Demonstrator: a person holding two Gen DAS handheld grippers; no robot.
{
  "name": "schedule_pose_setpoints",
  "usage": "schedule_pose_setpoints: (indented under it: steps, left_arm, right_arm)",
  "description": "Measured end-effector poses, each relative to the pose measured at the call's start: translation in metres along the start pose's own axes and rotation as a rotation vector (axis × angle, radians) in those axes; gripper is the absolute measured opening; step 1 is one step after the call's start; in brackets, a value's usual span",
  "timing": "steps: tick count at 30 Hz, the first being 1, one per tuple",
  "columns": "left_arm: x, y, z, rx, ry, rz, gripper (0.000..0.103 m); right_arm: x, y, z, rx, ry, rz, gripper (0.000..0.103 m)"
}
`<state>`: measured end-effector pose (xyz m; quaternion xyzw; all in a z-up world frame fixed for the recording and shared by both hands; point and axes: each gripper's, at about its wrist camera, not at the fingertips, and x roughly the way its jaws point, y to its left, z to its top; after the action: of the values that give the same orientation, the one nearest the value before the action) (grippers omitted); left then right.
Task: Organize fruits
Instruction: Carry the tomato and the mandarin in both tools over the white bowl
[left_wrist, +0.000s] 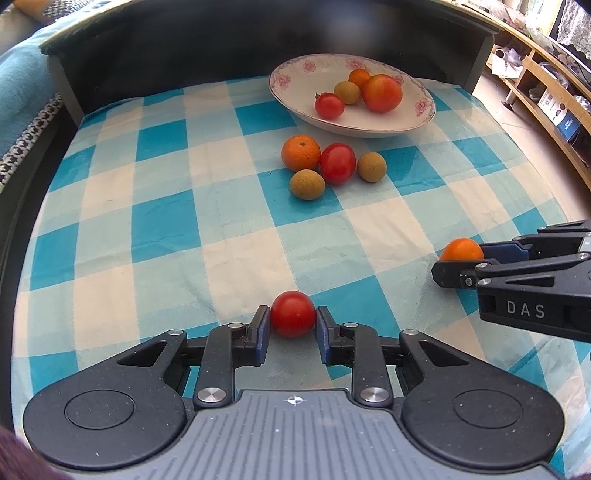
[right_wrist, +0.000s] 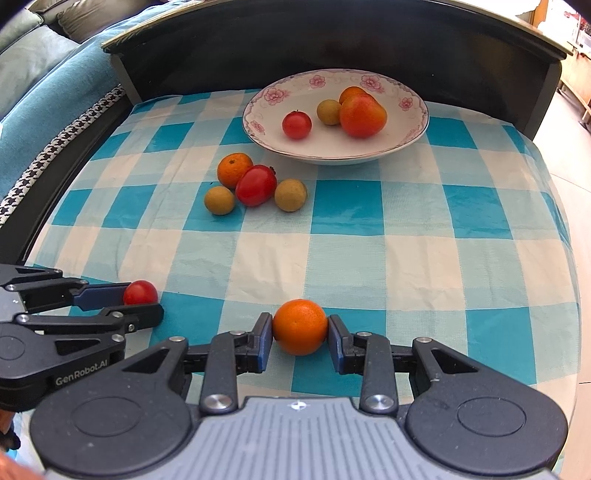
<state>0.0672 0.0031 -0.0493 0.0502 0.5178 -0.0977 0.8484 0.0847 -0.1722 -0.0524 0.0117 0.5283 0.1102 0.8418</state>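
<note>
Fruit in both your grippers right now: your left gripper (left_wrist: 293, 320) has its jaws pinching a small red tomato (left_wrist: 293, 314) at the near edge of the desk, w/ blue pads touching it on both sides; your right gripper (right_wrist: 300, 334) has its jaws pinching a small orange (right_wrist: 300, 326), also near edge, just right of the left one. Both fruits sit low over the blue-and-white checked cloth (right_wrist: 369, 240); can't tell if they touch it or are lifted. At centre of the desk, a bit left, you've got a loose cluster: another orange (right_wrist: 233, 170) farthest, a red oblong tomato (right_wrist: 255, 184) touching it, and two tan-green round fruits, one on the left (right_wrist: 219, 199) and one on the right (right_wrist: 290, 194) of that tomato. Beyond them, at the far side, is a white bowl w/ pink flower rim (right_wrist: 369, 82), holding a cherry tomato (right_wrist: 296, 124), a tan-green fruit (right_wrist: 328, 112), a big orange-red fruit (right_wrist: 362, 115) and an orange (right_wrist: 350, 92) half hidden behind it. Sofa (right_wrist: 33, 110) lies far left, off the desk.
</note>
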Motion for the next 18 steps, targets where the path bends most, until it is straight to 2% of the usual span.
schedule_pose_setpoints:
  steps: [8, 18]
  left_arm:
    - [-0.010, 0.001, 0.016, -0.026, -0.041, -0.016, 0.033]
    - [-0.013, -0.003, 0.051, -0.028, -0.094, -0.032, 0.033]
  right_arm:
    - [-0.004, 0.001, 0.002, 0.001, -0.014, 0.004, 0.034]
    - [-0.020, -0.002, 0.029, 0.011, -0.092, -0.004, 0.034]
